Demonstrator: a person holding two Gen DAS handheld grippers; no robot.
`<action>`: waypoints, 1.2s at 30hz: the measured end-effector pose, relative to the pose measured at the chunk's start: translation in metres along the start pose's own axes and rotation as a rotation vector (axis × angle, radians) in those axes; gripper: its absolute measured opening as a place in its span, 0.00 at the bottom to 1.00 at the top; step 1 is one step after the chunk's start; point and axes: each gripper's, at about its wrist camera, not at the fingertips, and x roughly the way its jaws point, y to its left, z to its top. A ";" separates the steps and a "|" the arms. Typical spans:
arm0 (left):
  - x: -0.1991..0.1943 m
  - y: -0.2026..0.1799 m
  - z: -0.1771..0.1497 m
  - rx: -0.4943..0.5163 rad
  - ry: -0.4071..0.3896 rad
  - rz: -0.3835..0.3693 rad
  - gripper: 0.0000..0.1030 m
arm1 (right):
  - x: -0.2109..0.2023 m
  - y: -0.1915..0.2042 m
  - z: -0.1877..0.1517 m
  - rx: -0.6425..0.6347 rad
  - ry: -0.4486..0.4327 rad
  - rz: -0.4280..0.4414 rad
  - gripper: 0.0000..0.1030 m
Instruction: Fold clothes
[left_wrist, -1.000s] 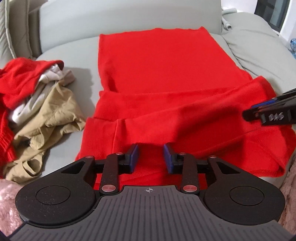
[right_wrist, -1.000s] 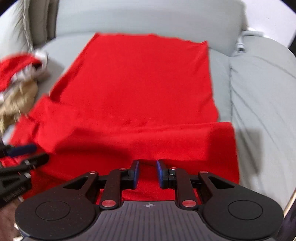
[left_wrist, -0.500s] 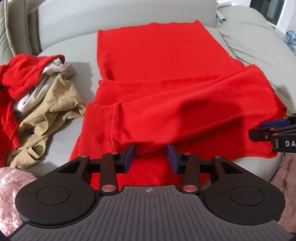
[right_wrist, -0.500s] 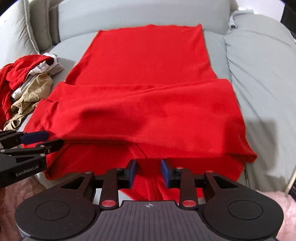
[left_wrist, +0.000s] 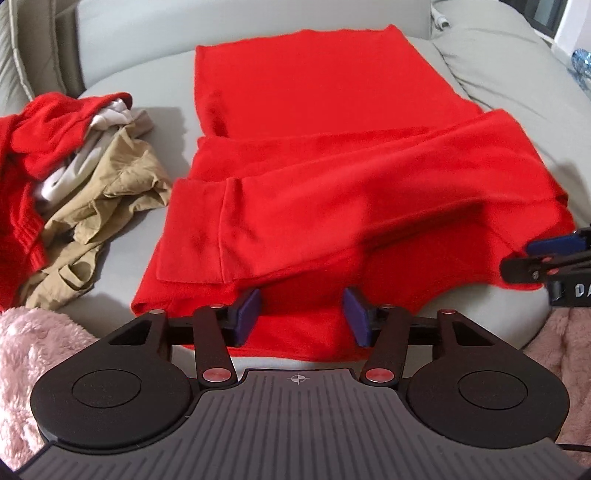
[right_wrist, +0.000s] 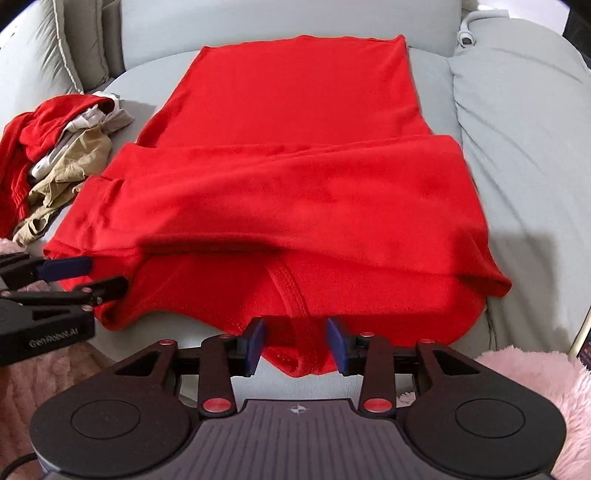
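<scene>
Red garment (left_wrist: 332, 177) lies spread flat on grey sofa seat (left_wrist: 147, 96), far end toward the backrest, near end at the seat's front edge. Sleeves folded across the body in a band over the near half; left cuff end (left_wrist: 199, 236) visible on the left side. Collar rib (right_wrist: 291, 291) shows at the near edge in the right wrist view, partly under the folded band.

Left gripper (left_wrist: 301, 321) over the near hem, left of centre. Blue fingers (left_wrist: 247, 319) stand well apart and have just been opening; red cloth lies beneath and between them but pads are not pressing on it, nothing held. Right gripper (right_wrist: 297, 345) over the collar area at the near edge. Its fingers (right_wrist: 256, 345) are partly apart and have also just been opening; a lobe of red fabric sits in the gap, loose, no grip.

Each gripper shows at the edge of the other's view, fingers parted, beside the garment's near corners.

Pile of unfolded clothes (left_wrist: 74, 177) on the seat to the left: red, white and tan pieces, crumpled, apart from the spread garment. Pink fluffy fabric (left_wrist: 33, 354) at the bottom corners. Grey cushion (right_wrist: 524, 129) to the right.
</scene>
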 end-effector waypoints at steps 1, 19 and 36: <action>0.000 -0.002 -0.001 0.015 0.003 0.005 0.61 | 0.000 0.002 0.000 -0.006 0.003 -0.005 0.36; -0.050 0.116 -0.002 -0.595 -0.093 -0.118 0.61 | -0.044 -0.021 -0.025 0.148 -0.106 0.098 0.40; 0.015 0.100 0.018 -0.374 0.085 -0.064 0.65 | -0.029 -0.018 -0.026 0.146 -0.047 0.097 0.40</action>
